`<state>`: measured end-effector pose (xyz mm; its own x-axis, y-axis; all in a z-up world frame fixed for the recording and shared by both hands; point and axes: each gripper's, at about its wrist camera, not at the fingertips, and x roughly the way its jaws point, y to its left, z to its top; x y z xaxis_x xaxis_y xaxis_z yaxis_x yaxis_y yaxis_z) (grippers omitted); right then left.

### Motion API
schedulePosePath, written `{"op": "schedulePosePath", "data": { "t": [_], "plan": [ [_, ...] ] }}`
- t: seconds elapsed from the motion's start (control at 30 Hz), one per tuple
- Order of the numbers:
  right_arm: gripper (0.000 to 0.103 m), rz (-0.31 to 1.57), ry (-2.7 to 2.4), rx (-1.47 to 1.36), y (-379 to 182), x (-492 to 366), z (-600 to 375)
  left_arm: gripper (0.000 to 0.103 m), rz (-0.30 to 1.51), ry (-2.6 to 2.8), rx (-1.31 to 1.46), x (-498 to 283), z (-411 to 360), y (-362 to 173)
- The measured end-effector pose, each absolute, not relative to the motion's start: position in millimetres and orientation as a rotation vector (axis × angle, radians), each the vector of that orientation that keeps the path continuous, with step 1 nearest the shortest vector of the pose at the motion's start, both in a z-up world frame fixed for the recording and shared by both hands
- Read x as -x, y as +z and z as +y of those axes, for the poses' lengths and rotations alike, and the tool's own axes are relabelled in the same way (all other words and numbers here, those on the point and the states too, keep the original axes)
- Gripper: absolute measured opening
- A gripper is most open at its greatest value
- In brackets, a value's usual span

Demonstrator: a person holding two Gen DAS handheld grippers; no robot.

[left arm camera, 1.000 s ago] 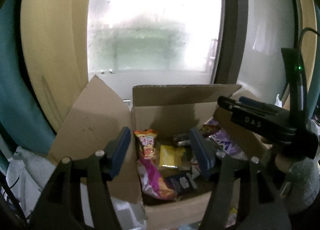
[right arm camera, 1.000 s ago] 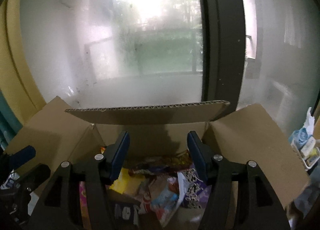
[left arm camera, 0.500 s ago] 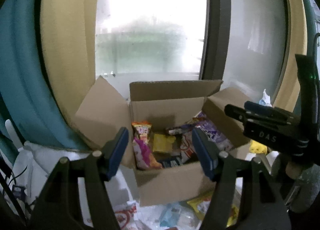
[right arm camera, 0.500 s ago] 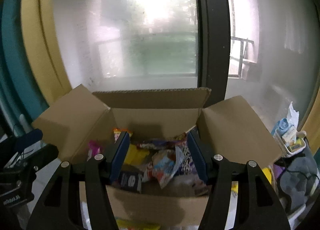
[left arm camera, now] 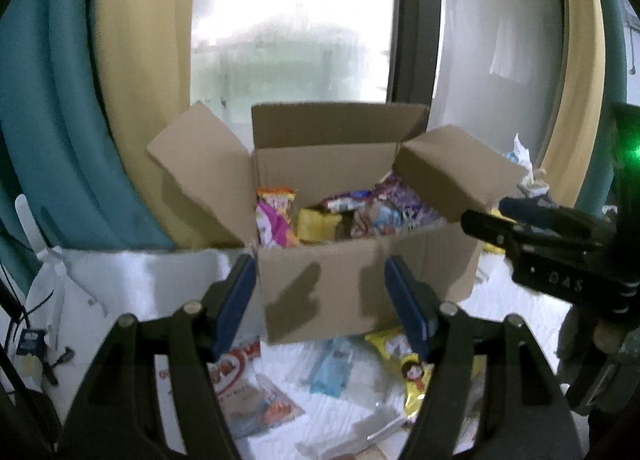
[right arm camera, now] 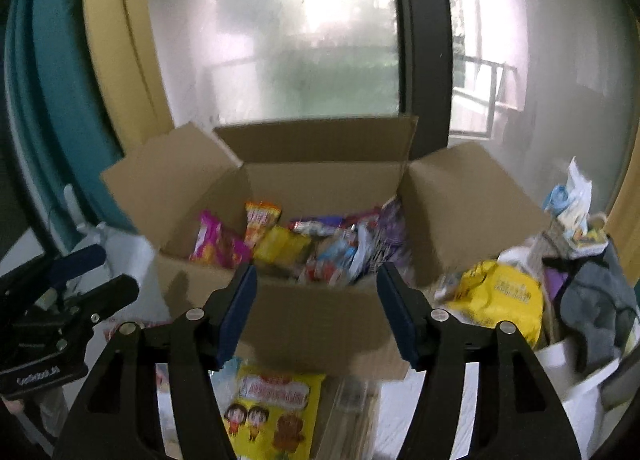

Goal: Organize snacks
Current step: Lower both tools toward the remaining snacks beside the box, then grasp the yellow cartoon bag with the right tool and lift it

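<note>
snacks in bright wrappers fill the open brown cardboard box [right arm camera: 320,324], which sits on a white surface [left arm camera: 344,416] in front of a tall frosted window [right arm camera: 320,39] with a dark frame; all four flaps stand spread out. inside i can make out a pink packet [right arm camera: 218,246] leaning at the left side, an orange-topped packet [right arm camera: 260,219] upright beside it, a yellow packet [right arm camera: 284,246] next to that, and a purple patterned packet [right arm camera: 390,236] toward the right wall, with more wrappers jumbled between them. more snacks lie outside the box: a flat yellow packet with cartoon children [right arm camera: 272,408] on the surface just in front of it, a red-and-white packet [left arm camera: 244,384] to the front left, a light blue packet [left arm camera: 330,374] between those two, and a bulging yellow bag [right arm camera: 500,296] off to the right, close to the box's right flap. the left gripper [left arm camera: 322,304] hangs in front of the box's near wall, its blue-padded jaws spread with nothing between them, and they have just been widening. the right gripper [right arm camera: 316,310] hovers likewise before the box, jaws parted and empty, also just widened. a teal curtain [left arm camera: 52,119] hangs at the left.
</note>
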<state>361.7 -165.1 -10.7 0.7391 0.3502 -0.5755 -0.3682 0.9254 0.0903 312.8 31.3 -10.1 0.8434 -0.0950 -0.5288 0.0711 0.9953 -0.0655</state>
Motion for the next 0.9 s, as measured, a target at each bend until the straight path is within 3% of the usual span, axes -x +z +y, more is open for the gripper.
{"op": "schedulePosePath", "data": {
  "t": [0.73, 0.9],
  "plan": [
    [0.086, 0.891, 0.479, 0.030, -112.5, -338.5, -137.6, 0.069, 0.703, -0.048, 0.142, -267.0, 52.1, -93.9],
    [0.088, 0.902, 0.477, 0.114, -127.3, -331.7, -121.7, 0.079, 0.708, -0.038, 0.171, -259.1, 61.9, -97.2]
  ]
}}
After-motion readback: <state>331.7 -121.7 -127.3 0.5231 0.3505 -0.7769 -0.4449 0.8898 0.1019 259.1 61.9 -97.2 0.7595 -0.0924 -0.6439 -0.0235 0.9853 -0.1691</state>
